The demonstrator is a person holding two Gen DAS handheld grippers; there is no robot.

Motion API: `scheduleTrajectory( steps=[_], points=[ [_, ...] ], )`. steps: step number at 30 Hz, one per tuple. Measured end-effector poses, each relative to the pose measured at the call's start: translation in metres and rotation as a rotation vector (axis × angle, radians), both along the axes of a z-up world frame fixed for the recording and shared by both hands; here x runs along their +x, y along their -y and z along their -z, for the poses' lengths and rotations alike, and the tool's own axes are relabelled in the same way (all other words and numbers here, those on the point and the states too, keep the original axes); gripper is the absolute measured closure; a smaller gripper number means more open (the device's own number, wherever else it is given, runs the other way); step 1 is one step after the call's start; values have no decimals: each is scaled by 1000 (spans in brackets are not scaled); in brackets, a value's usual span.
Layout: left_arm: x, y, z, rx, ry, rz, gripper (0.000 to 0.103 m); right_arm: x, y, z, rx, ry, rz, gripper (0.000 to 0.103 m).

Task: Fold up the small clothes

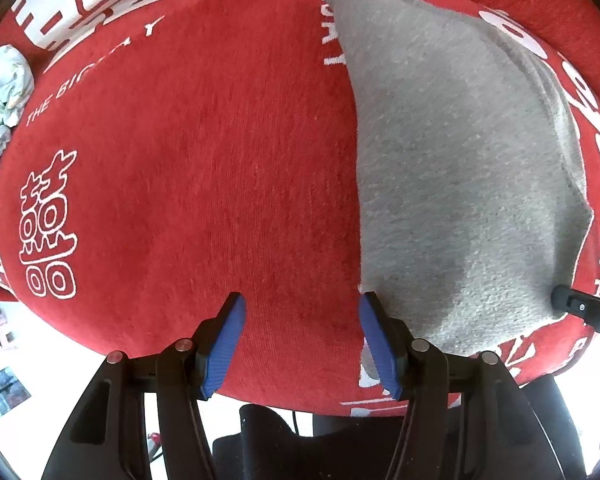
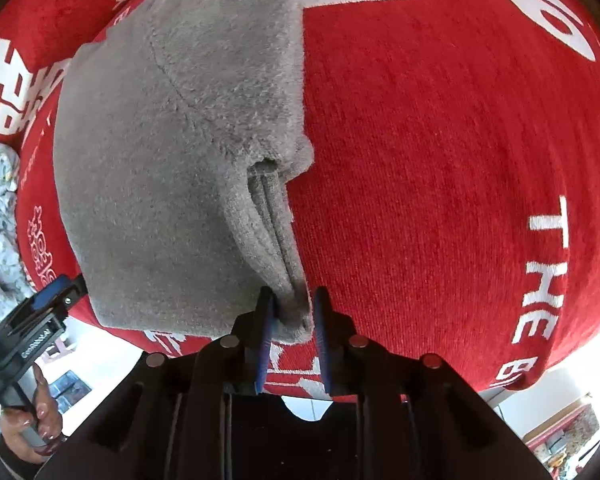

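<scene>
We see the grey garment (image 2: 172, 160) lying on the red cloth (image 2: 420, 160); our right claw (image 2: 290, 308) pinches its bunched near corner, while our left claw (image 1: 300, 312) hangs released at its near left edge.

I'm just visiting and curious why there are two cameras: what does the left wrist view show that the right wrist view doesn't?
Only the left wrist view shows the left gripper head-on, its blue fingers apart over bare red blanket, one finger at the edge of the grey cloth.

Only the right wrist view shows the right gripper with the cloth's bunched corner between its narrowly spaced fingers, and a hand holding the other tool.

Both show the grey cloth, the red blanket with white lettering, and a crumpled pale cloth at the left edge.
</scene>
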State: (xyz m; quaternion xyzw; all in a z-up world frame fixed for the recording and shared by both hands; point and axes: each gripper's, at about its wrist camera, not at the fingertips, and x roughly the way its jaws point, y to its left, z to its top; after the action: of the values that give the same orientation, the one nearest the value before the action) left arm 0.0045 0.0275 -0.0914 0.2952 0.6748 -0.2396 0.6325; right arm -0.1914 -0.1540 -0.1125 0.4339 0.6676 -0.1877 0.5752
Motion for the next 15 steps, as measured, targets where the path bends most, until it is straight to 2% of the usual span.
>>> scheduleTrajectory(
  steps=[1, 11, 15],
  points=[
    [0, -1, -1, 0, -2, 1, 42, 3, -2, 0, 0, -8, 0, 79],
    [0, 6, -16, -7, -18, -6, 42, 8, 8, -3, 34, -31, 14, 78],
    [1, 7, -24, -14, -17, -9, 42, 4, 11, -8, 32, -37, 10, 74]
  ],
)
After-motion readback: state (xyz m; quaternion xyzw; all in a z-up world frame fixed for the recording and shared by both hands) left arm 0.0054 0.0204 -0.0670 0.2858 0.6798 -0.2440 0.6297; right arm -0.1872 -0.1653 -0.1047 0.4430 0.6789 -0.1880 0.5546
